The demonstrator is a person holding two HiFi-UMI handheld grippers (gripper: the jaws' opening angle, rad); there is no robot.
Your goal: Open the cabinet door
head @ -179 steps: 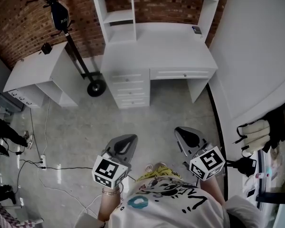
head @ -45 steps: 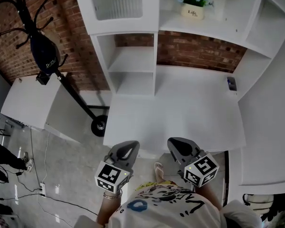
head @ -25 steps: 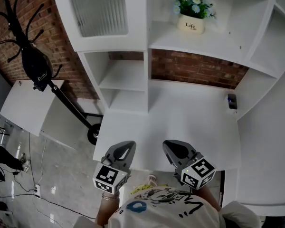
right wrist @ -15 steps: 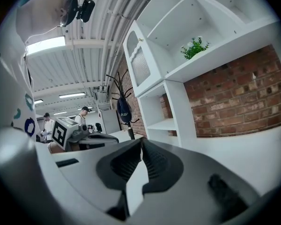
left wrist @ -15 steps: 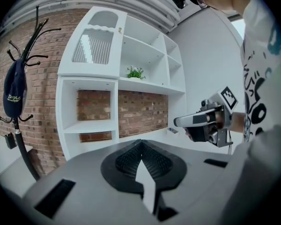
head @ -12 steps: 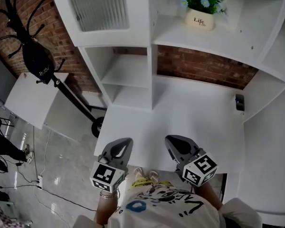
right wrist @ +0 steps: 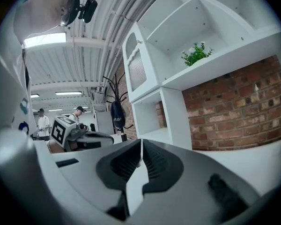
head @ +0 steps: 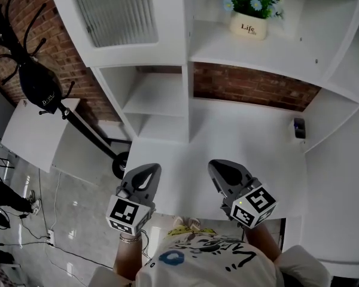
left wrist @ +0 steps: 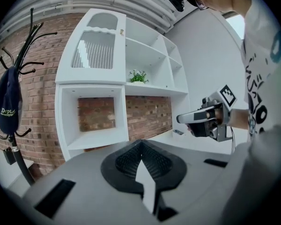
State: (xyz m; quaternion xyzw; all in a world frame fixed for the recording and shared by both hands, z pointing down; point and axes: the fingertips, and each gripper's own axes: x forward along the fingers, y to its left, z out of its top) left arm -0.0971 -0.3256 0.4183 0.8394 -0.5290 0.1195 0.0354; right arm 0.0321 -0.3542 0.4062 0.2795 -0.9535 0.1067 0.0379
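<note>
The person is holding both grippers low over the near edge of a white desktop [head: 239,142], side by side and well apart. The left gripper [head: 147,168] is hanging over the near left corner; its own view shows its jaws pressing tip to tip with nothing between them. The right gripper [head: 219,165] is hovering over the middle of the near edge, and its jaws are likewise lying closed on each other and carrying nothing. The cabinet door [head: 113,11], white-framed with a ribbed panel, is sitting shut in the upper left compartment of the hutch rising from the desktop's back edge. It is well apart from both grippers. What seems to be a small knob [left wrist: 122,32] is showing near the door's upper right edge in the left gripper view, though it is too small to be sure. Directly below the door an open cubby [head: 152,97] is standing on the desktop's back left corner, with brick wall showing behind it. A potted plant [head: 249,8] is sitting on the shelf to the right of the door. A small dark object [head: 298,127] is lying at the desktop's back right corner. Beyond the left edge, a coat rack [head: 39,88] with a dark cap on it is leaning over a low white side table [head: 39,133].
</note>
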